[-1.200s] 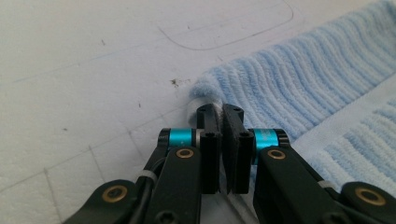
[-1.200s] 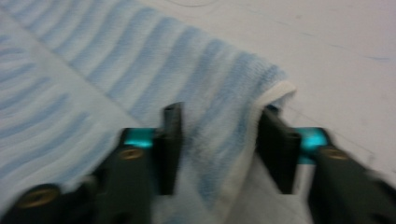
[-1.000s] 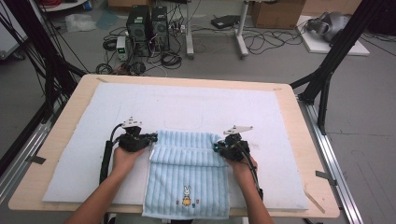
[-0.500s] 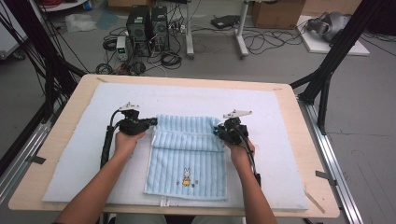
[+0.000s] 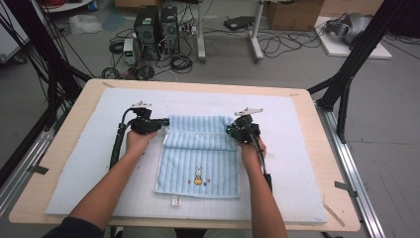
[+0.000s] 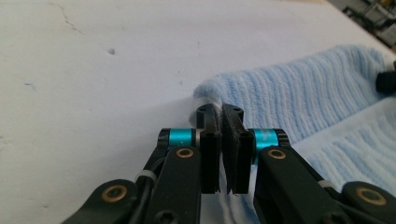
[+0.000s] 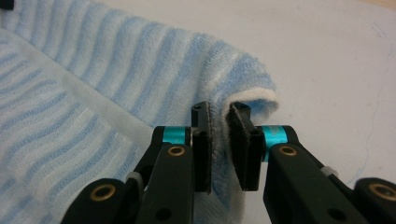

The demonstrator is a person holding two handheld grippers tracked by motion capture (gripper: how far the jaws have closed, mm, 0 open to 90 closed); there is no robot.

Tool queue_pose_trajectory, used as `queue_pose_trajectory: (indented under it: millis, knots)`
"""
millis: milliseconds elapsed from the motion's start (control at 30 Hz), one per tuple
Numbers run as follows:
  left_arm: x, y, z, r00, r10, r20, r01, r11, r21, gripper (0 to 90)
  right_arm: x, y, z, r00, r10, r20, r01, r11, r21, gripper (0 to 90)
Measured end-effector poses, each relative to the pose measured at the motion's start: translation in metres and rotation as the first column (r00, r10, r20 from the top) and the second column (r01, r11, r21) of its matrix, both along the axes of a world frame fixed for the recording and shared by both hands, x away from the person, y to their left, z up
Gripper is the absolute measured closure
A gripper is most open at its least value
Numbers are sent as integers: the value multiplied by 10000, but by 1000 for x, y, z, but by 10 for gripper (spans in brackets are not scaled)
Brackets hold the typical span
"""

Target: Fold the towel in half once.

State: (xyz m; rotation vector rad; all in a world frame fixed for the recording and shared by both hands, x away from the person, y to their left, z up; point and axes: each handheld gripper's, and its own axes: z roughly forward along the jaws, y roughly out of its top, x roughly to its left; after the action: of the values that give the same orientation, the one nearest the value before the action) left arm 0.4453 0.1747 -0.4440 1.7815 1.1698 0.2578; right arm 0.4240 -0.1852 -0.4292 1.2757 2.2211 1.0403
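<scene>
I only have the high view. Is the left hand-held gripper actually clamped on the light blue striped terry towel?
Observer: Yes. In the left gripper view, the left hand-held gripper has its jaws closed on the corner of the light blue striped terry towel.
Operator: And the right one?
Observer: The jaws of the right hand-held gripper stand slightly apart, with the towel's white hem curling over one tip. I cannot tell whether they press it.
</scene>
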Motion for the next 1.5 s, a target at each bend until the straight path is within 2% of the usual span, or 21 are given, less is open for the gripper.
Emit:
queue_pose_trajectory:
  millis: [67, 167, 233, 300, 367, 467, 533, 633, 700, 767, 867, 933, 1033, 1267, 1433, 1500]
  knots:
    - [0, 2, 1, 9999, 93, 61, -93, 9999, -61, 672, 1, -2, -1, 9999, -150, 37, 150, 9999, 17, 654]
    - [-3, 5, 8, 9996, 55, 279, -51, 9999, -140, 620, -1, -10, 4, 9987, -511, 77, 505, 9970, 586, 551]
    - [-8, 5, 12, 9990, -89, 448, 101, 9996, -268, 593, -3, -18, 9, 9978, -631, 213, 608, 9937, 942, 550]
    - [-13, 3, 13, 9974, -443, 561, 457, 9987, -238, 594, -6, -24, 13, 9972, -693, 280, 655, 9907, 1189, 550]
    - [-16, -1, 11, 9966, -756, 315, 757, 9971, -45, 569, -9, -29, 15, 9978, -627, 213, 593, 9894, 1322, 550]
    - [-19, -8, 12, 9935, -1105, 280, 1101, 9938, 179, 537, -14, -33, 14, 9993, -383, 54, 373, 9907, 1305, 550]
    - [-22, -12, 11, 9914, -1232, 448, 1217, 9920, 348, 538, -17, -34, 10, 9997, -177, -160, 195, 9928, 1185, 559]
    - [-26, -16, 4, 9882, -1490, 351, 1464, 9869, 680, 585, -20, -34, 2, 9991, 292, -316, -261, 9953, 937, 634]
    - [-28, -17, -1, 9868, -1590, 303, 1556, 9836, 912, 661, -22, -31, -2, 9974, 558, -457, -516, 9948, 876, 654]
    - [-30, -17, -4, 9853, -1686, 269, 1638, 9779, 1296, 773, -22, -27, -6, 9951, 807, -571, -763, 9942, 755, 663]
    - [-32, -17, -2, 9843, -1725, 364, 1655, 9754, 1454, 876, -21, -21, -11, 9915, 965, -873, -943, 9951, 283, 696]
    - [-32, -17, -1, 9846, -1712, 368, 1649, 9771, 1348, 882, -21, -21, -10, 9920, 902, -888, -881, 9957, 277, 770]
    - [-34, -15, 0, 9844, -1691, 481, 1629, 9803, 1119, 886, -22, -23, -9, 9924, 886, -851, -871, 9960, 213, 811]
    - [-45, -8, 3, 9833, -1623, 828, 1592, 9863, 425, 890, -30, -23, 0, 9947, 886, -517, -876, 9959, 222, 814]
    - [-58, -2, 12, 9784, -1691, 1189, 1720, 9850, -143, 889, -42, -22, 10, 9934, 1105, -298, -1099, 9937, 214, 819]
    - [-65, -1, 14, 9753, -1804, 1278, 1849, 9825, -241, 889, -49, -23, 15, 9930, 1177, 30, -1177, 9920, 445, 820]
